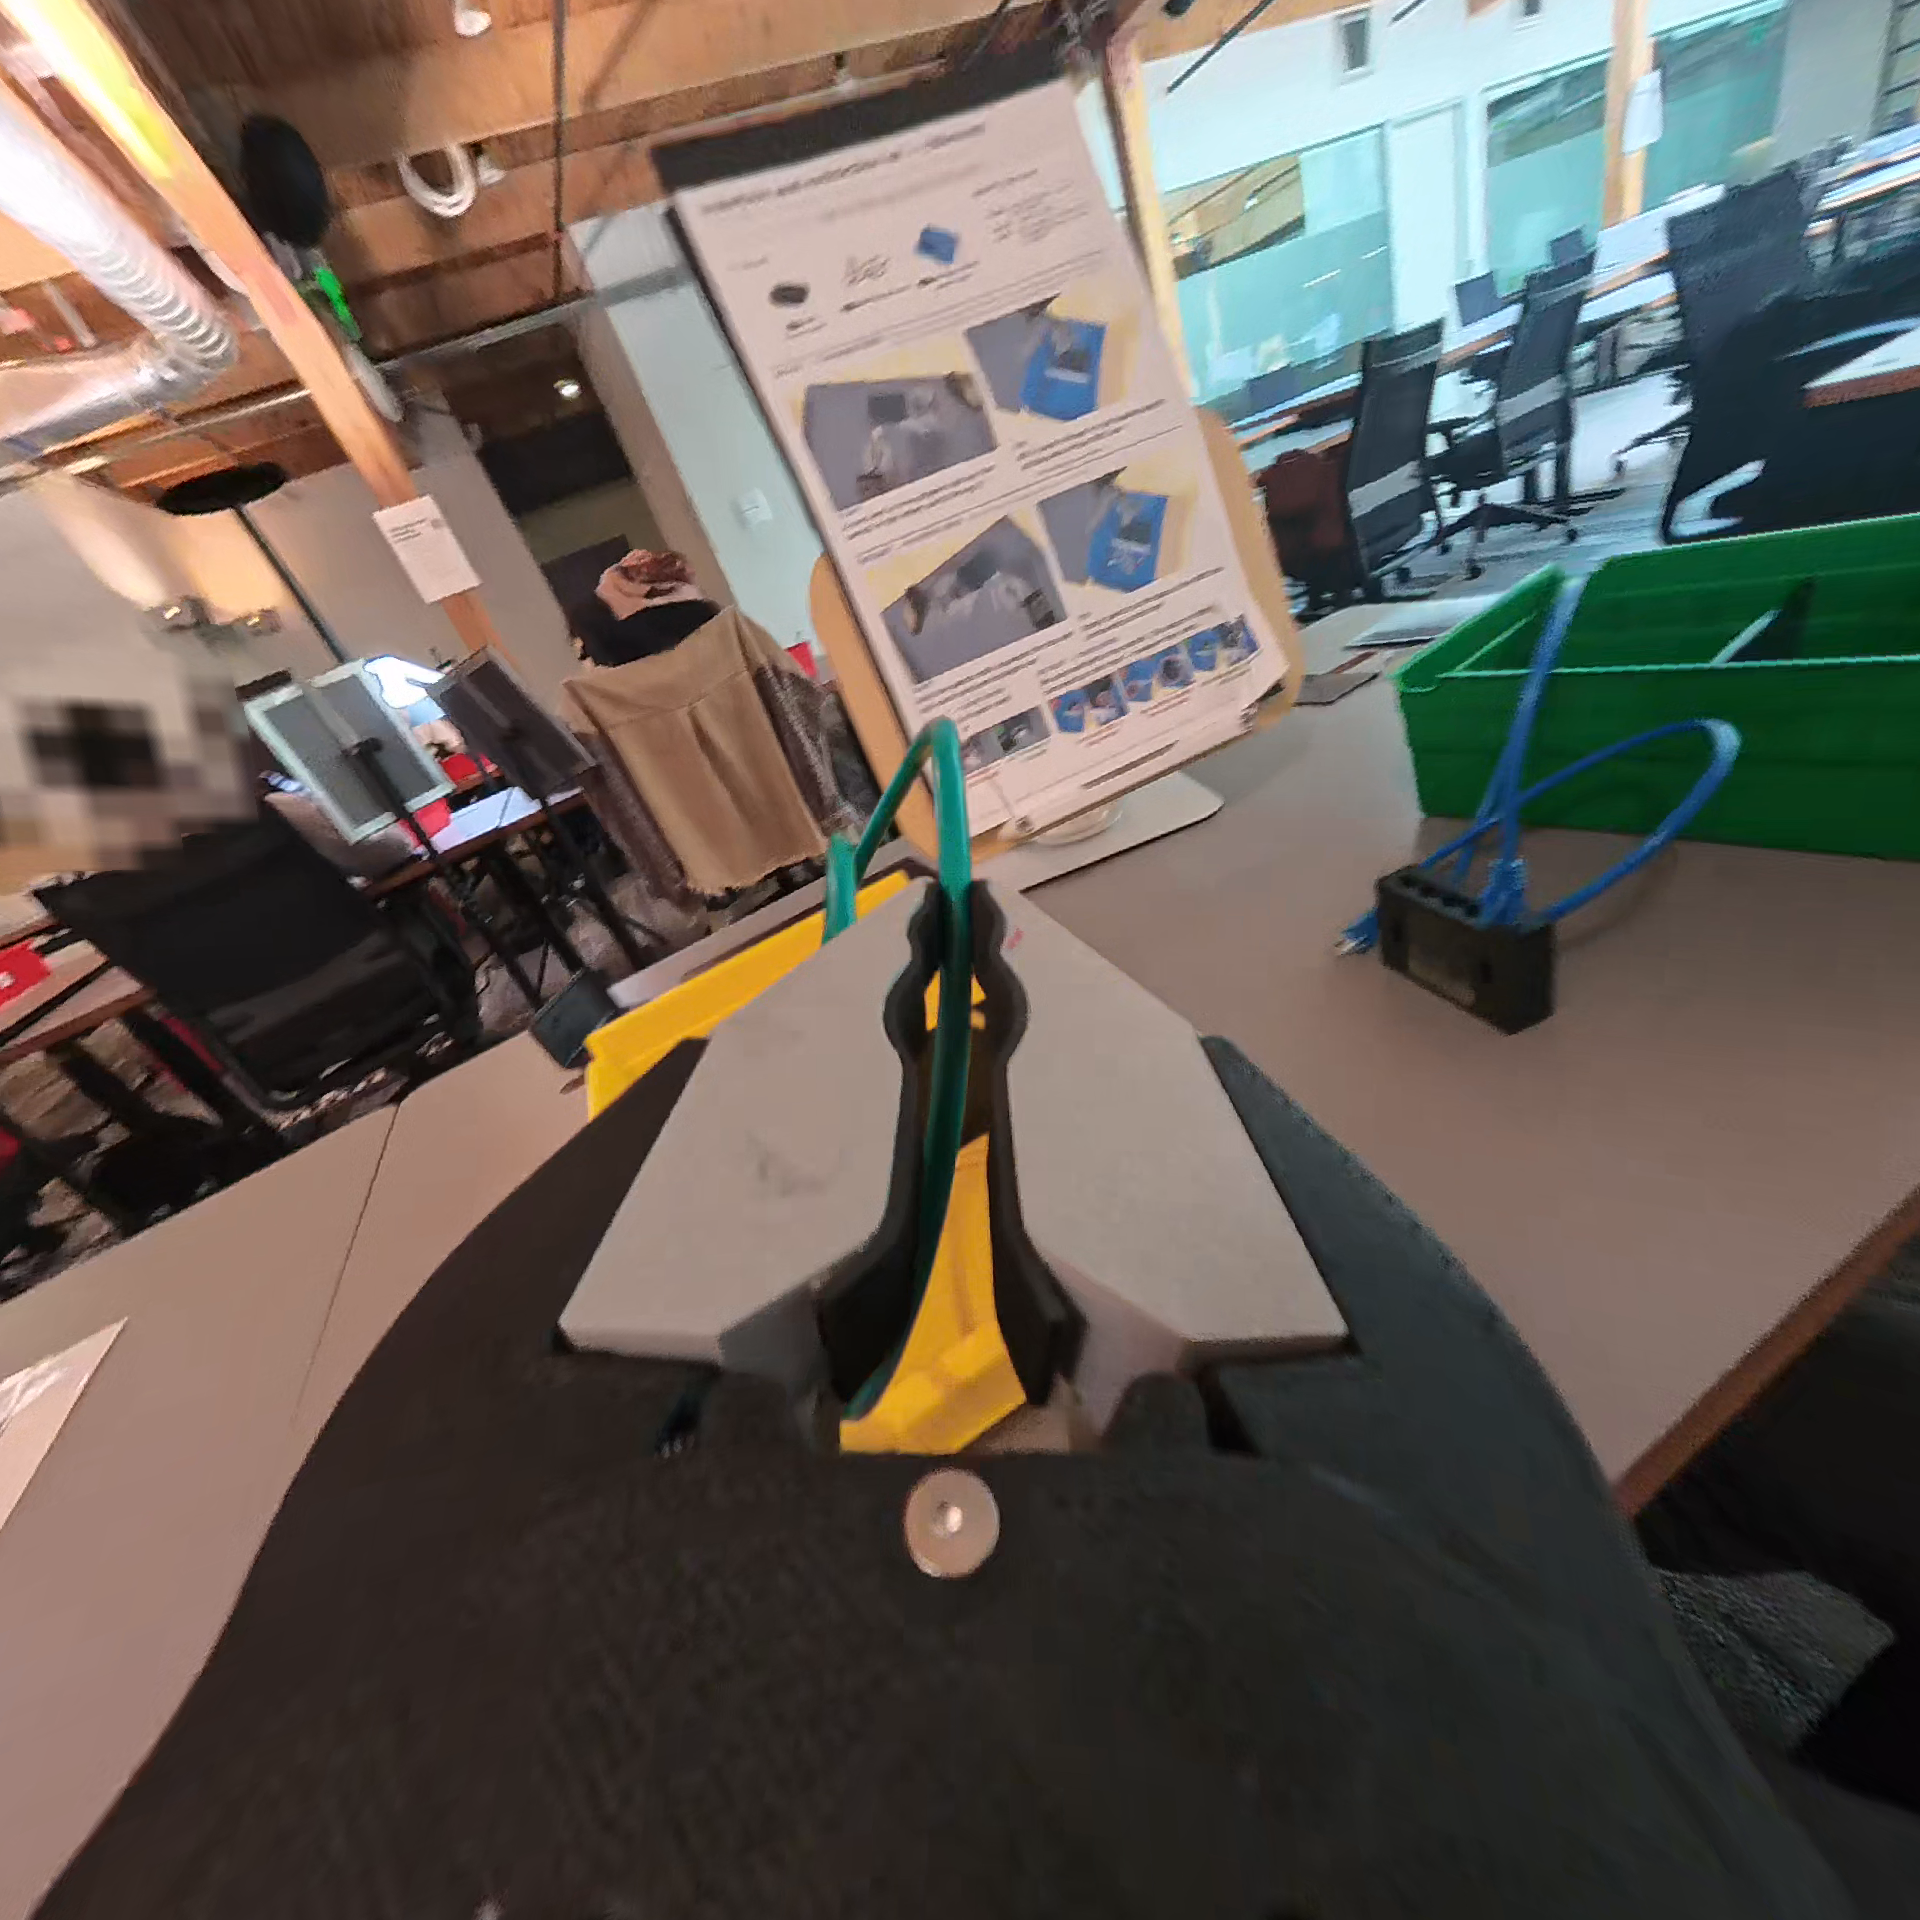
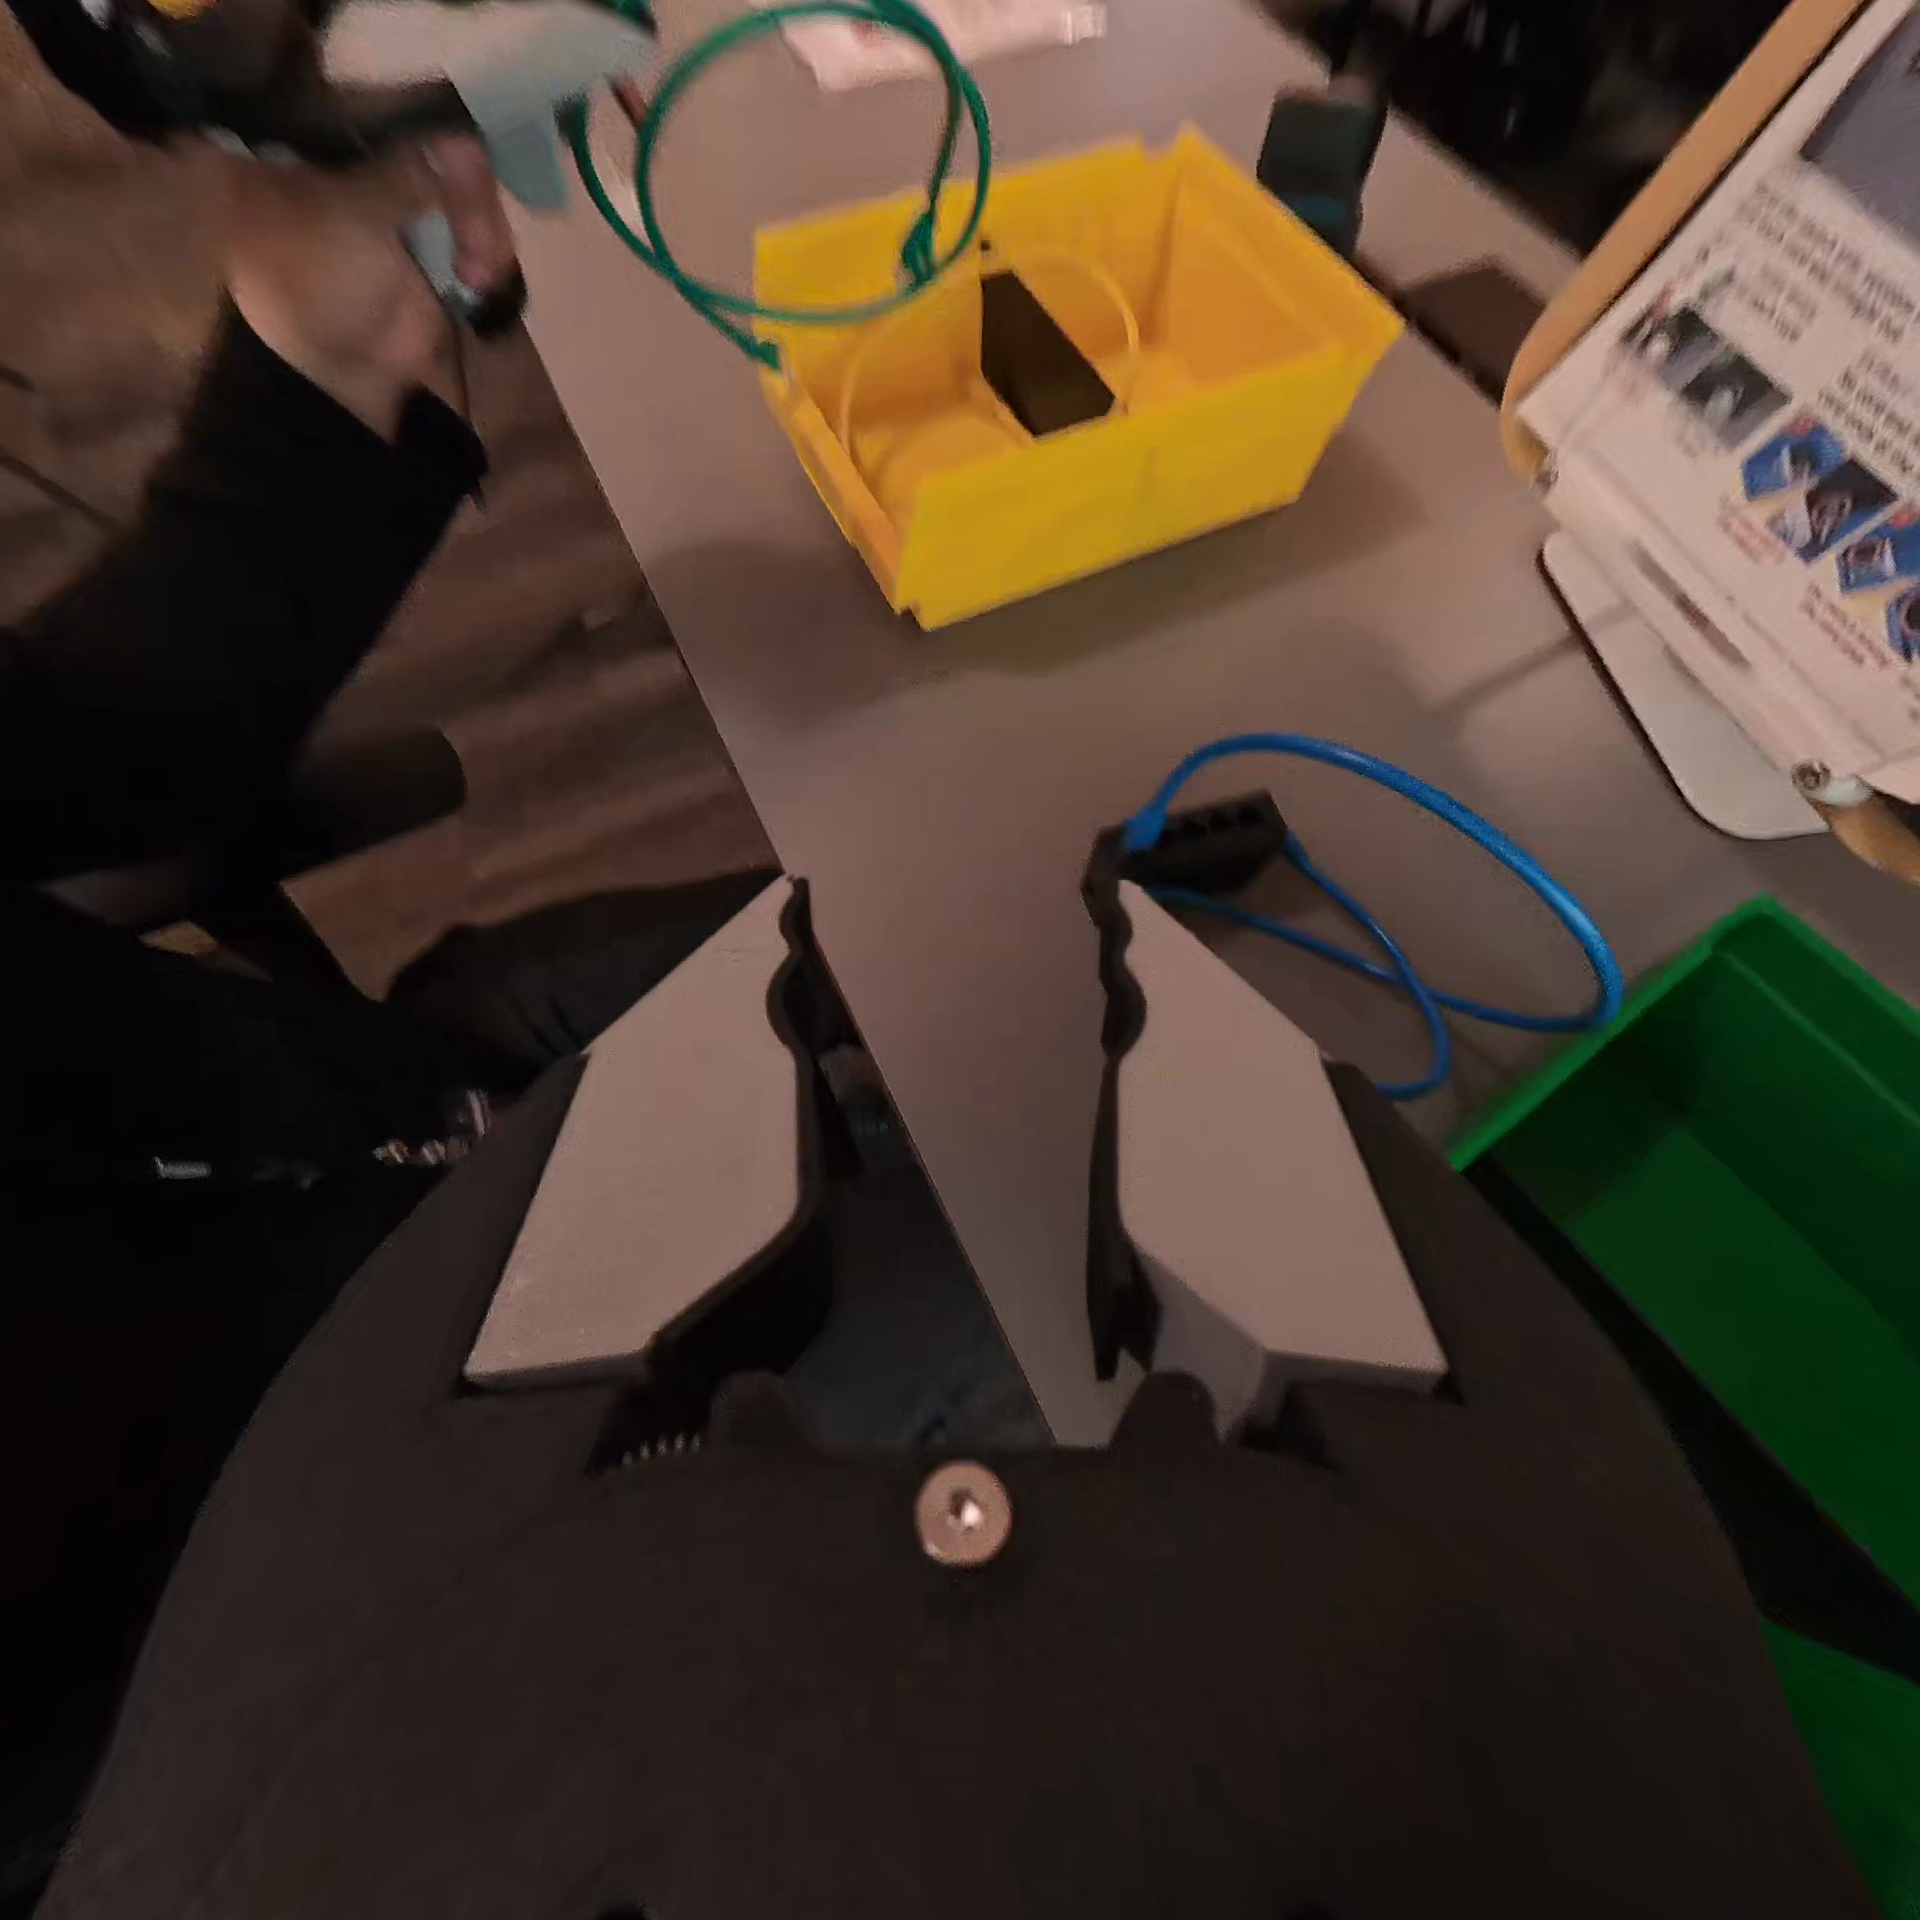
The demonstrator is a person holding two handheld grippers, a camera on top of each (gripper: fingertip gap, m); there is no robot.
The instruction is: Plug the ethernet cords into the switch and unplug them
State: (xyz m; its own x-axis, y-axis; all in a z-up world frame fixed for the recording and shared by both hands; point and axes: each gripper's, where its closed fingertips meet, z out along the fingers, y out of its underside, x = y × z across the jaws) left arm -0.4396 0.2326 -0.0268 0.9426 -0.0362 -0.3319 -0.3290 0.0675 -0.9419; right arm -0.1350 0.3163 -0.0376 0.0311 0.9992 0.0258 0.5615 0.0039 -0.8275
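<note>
While my left claw point(image 1: 951, 914) is clenched on the green cord point(image 1: 940, 790), the loop of it arches up past the tips and the rest runs back down between the fingers, so I'm pinching cable, not the plug. From the right wrist view that cord hangs as a double loop point(image 2: 810, 177) above the yellow bin point(image 2: 1081, 520), with what looks like its tied bundle dangling over the bin's black divider point(image 2: 1044, 364). I can't make out a connector end in either view, so first thing I'd do is lift clear of the bin and let the cord settle until a plug shows.

Moving right across the tabletop point(image 1: 1299, 1039): the black switch point(image 1: 1465, 961) stands near the green bin point(image 1: 1662, 727), ports facing up. A blue cord point(image 1: 1621, 790) already has one end seated in it; the other end lies on the tabletop just beside the switch's left side.

My right claw point(image 2: 951, 904) is released, holding nothing, hovering just short of the switch point(image 2: 1205, 842). Best plan, I reckon: use it to pin the switch body so it doesn't skate or tip, then bring the green plug straight down onto a free port, clip side lined up. Regrip close behind the plug first, or the cable will just buckle.
</note>
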